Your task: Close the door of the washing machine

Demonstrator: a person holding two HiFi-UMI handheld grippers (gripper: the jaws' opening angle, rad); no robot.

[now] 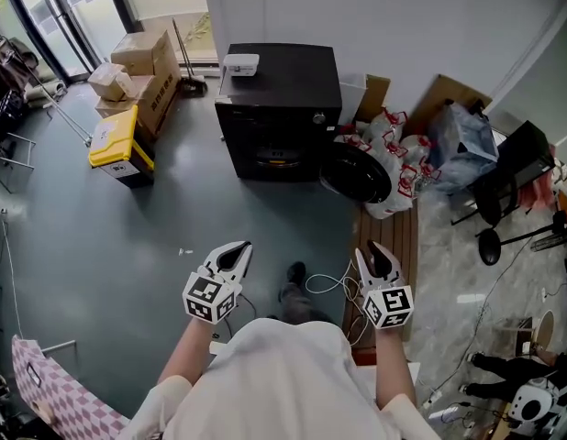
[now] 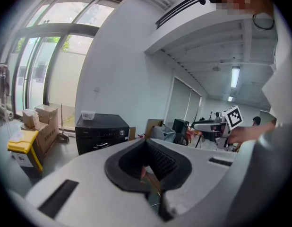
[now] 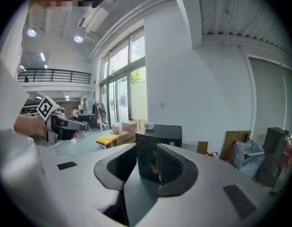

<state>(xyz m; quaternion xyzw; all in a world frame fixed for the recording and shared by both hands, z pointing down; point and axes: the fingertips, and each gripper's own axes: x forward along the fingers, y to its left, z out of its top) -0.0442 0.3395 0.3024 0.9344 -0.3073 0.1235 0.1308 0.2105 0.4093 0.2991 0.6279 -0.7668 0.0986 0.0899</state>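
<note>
Head view: the black washing machine (image 1: 279,108) stands against the wall with a small white box (image 1: 240,63) on its top. Its round, dark door (image 1: 357,174) hangs wide open at the machine's front right corner, swung out towards a heap of red-and-white bags (image 1: 398,154) on that side. The left hand-held gripper (image 1: 236,253) and the right hand-held gripper (image 1: 375,257) are both well short of the machine's front, over the floor, and both point towards it.

Left gripper view: the jaws stand partly apart with nothing between them; only floor shows through the gap. The machine sits beyond and to the left of the jaws, and the door cannot be made out here.

Right gripper view: the jaws are likewise partly open and empty. The machine's front and dark drum opening show straight through the gap. The door itself is hidden behind the right jaw.

The door looks like a stiff, glossy porthole with a thick dark rim, turning on a hinge at the machine's right edge. It should swing easily. Its smooth face could let a jaw slide, so the outer rim farthest from the hinge looks like the best place to press. A firmer last push is probably needed to catch the latch.
</note>
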